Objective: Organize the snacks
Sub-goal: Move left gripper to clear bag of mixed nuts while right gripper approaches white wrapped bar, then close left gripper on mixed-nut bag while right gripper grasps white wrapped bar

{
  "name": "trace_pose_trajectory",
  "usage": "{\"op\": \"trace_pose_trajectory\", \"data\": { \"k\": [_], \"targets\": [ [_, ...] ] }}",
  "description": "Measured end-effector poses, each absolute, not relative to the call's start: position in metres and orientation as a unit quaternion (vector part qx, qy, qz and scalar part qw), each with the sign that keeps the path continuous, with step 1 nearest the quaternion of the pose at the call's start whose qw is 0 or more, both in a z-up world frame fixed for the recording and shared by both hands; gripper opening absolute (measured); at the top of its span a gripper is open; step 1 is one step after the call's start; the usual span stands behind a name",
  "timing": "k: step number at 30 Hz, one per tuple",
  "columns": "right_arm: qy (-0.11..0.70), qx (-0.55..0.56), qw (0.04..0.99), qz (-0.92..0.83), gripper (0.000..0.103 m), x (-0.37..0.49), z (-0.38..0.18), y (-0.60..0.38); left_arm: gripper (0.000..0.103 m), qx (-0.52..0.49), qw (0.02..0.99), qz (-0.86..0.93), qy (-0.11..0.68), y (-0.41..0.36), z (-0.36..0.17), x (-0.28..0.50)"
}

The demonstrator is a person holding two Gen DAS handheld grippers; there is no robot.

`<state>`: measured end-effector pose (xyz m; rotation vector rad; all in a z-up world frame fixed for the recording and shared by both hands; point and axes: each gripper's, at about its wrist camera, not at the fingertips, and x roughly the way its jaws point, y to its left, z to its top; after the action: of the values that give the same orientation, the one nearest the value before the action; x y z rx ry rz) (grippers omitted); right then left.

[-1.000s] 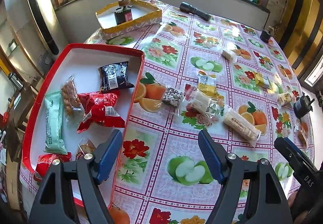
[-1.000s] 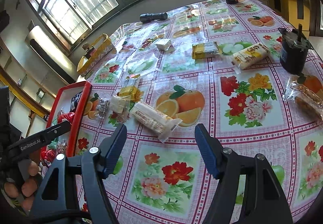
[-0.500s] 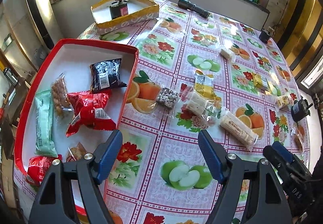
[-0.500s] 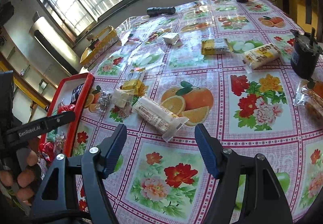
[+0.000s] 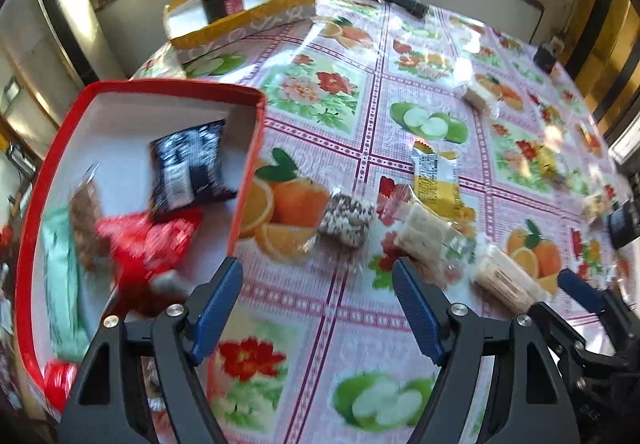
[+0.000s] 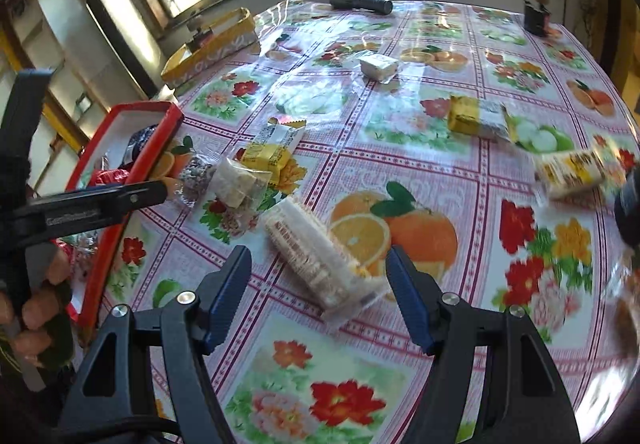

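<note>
A red tray (image 5: pixel 252 163) at the table's left holds a black packet (image 5: pixel 188 167), a red packet (image 5: pixel 148 244), a green bar (image 5: pixel 60 284) and more. Loose snacks lie right of it: a dark speckled bar (image 5: pixel 347 224), a pale wafer pack (image 5: pixel 428 240), a yellow packet (image 5: pixel 434 179) and a long cracker pack (image 5: pixel 504 276). My left gripper (image 5: pixel 318 304) is open and empty, just short of the speckled bar. My right gripper (image 6: pixel 318 294) is open, its jaws either side of the long cracker pack (image 6: pixel 312 252), above it.
A yellow box (image 5: pixel 240 19) with a dark jar stands at the back left. A black torch (image 6: pixel 360 1) lies at the far edge. More packets (image 6: pixel 476 117) (image 6: pixel 572 171) (image 6: pixel 378 65) lie to the right. A small black jar (image 6: pixel 536 17) stands far right.
Both grippers moved forward and lower toward the loose snacks. The right gripper now straddles the long cracker pack. Both stayed open.
</note>
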<state>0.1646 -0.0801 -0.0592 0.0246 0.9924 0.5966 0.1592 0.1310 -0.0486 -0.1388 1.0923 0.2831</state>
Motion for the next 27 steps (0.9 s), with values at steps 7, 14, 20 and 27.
{"op": "trace_pose_trajectory", "data": {
  "k": [7,14,20,27],
  "targets": [
    [0.471,-0.034,0.832,0.290,0.070,0.174,-0.066,-0.063,0.077,0.027,0.843,0.151,0.516,0.115,-0.067,0.181],
    [0.472,-0.105,0.833,0.271,0.059,0.176,-0.079,-0.042,0.061,0.043,0.846,0.126,0.515,0.113,-0.082,0.190],
    [0.467,-0.103,0.841,0.253,0.034,0.176,-0.080,-0.048,0.031,0.036,0.849,0.100,0.518,0.111,-0.080,0.192],
    [0.488,0.006,0.834,0.258,0.034,0.176,-0.075,-0.083,0.031,-0.021,0.851,0.066,0.520,0.117,-0.069,0.169]
  ]
}}
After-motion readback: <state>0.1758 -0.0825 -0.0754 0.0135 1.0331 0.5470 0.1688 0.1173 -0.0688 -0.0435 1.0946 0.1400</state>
